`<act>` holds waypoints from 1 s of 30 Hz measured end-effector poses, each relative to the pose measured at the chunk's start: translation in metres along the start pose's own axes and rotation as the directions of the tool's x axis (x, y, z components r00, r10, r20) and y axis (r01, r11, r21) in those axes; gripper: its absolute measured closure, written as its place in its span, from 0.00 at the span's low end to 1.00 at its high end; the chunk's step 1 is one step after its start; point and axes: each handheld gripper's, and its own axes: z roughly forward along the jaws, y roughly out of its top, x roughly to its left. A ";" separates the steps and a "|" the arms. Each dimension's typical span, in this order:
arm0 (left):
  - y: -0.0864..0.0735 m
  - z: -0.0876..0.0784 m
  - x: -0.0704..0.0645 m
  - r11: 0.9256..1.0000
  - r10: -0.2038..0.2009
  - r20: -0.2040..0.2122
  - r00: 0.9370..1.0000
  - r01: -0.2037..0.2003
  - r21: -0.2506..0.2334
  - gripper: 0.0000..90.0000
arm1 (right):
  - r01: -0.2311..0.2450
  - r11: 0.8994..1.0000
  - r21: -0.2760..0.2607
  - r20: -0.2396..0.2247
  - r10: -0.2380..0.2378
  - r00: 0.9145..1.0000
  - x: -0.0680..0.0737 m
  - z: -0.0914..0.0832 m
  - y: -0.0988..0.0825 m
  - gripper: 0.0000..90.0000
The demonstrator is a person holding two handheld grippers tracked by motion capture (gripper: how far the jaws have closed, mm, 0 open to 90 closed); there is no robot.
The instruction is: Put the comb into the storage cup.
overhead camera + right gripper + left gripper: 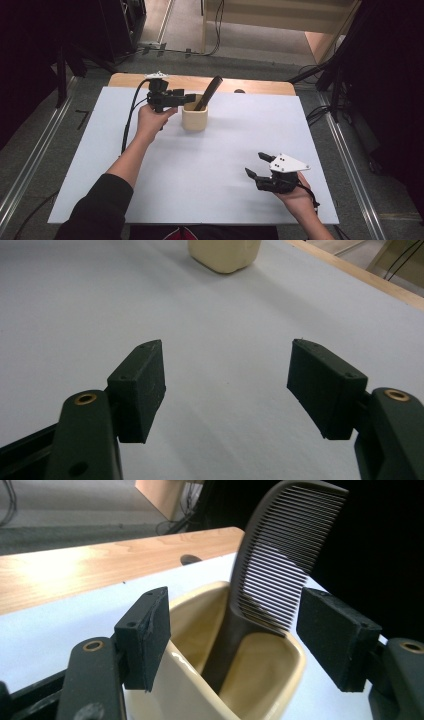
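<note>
Now left gripper (187, 97) level, agape at cup (194, 119).

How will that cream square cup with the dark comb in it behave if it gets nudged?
The cream square cup probably slides rather than rolls, given its flat sides. The tall dark comb leans well above the rim, so it may tip the cup. Its glossy wall looks slippery.

Dark brown comb (280, 555) in cream cup (260, 680), pale blue-white mat (210, 165), light wooden table edge (200, 82).
</note>
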 end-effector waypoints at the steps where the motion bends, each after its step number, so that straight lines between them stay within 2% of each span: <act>1: 0.000 -0.002 0.000 1.000 0.001 0.005 1.000 -0.001 0.004 0.34 | 0.000 1.000 0.002 0.000 0.000 1.000 0.000 0.000 0.000 0.33; 8: -0.004 -0.015 -0.001 1.000 -0.016 0.013 1.000 0.015 0.012 0.34 | 0.003 1.000 0.000 0.001 -0.003 1.000 0.000 0.000 0.000 0.33; 12: -0.007 -0.024 0.000 1.000 -0.020 0.011 1.000 0.020 -0.004 0.34 | 0.005 1.000 0.000 -0.002 -0.005 1.000 0.001 0.000 0.000 0.33; 18: -0.013 -0.031 0.001 0.999 -0.038 0.012 0.999 0.038 0.023 0.34 | 0.000 1.000 0.008 -0.012 0.000 1.000 0.001 0.002 0.000 0.32; 21: -0.016 -0.033 0.001 0.998 -0.040 0.029 0.999 0.039 0.050 0.34 | -0.007 1.000 0.013 -0.014 0.007 1.000 0.001 0.002 0.000 0.31; 24: -0.020 -0.034 0.000 0.997 -0.025 0.022 0.999 0.023 0.067 0.34 | -0.004 1.000 0.016 -0.013 0.004 1.000 0.000 0.002 -0.001 0.31; 30: -0.026 -0.039 -0.002 0.997 -0.042 0.043 0.998 0.039 0.059 0.34 | -0.003 1.000 0.022 -0.011 0.004 1.000 0.000 0.004 -0.001 0.31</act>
